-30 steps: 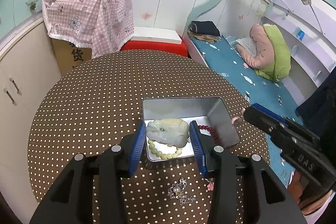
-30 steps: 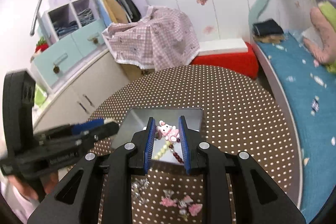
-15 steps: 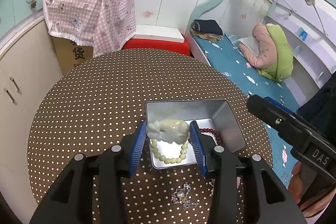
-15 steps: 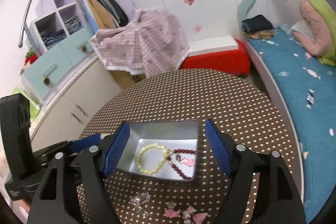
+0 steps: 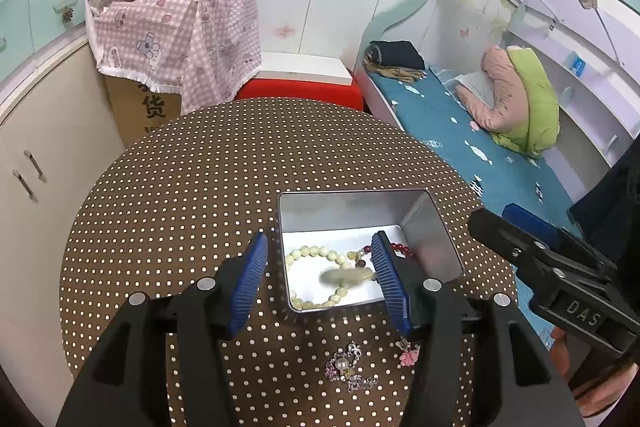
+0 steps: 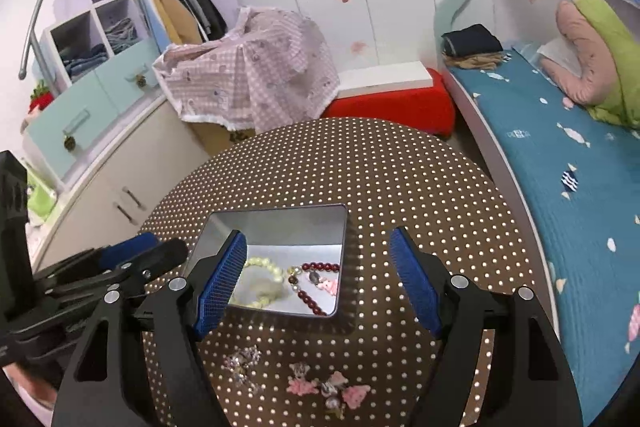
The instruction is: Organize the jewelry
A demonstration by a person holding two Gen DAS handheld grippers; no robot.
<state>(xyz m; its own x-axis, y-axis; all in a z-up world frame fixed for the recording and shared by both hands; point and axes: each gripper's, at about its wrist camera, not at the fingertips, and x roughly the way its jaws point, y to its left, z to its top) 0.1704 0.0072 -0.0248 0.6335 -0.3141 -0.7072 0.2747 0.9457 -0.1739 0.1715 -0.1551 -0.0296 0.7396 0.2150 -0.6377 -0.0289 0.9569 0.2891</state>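
Blue-padded jaws of both the left gripper (image 5: 320,277) and right gripper (image 6: 320,275) hang spread above the tin (image 5: 430,227).

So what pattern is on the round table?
Brown with small white polka dots on the table, clearest in the left wrist view.

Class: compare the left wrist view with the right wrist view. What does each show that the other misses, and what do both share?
Left only: the left claw, open above the tin, and a blurred pale green pendant between its fingers. Right only: the right claw, open, and the pink bunny charm in the tin. Both: cream bead bracelet, red bead strand, pearl brooch.
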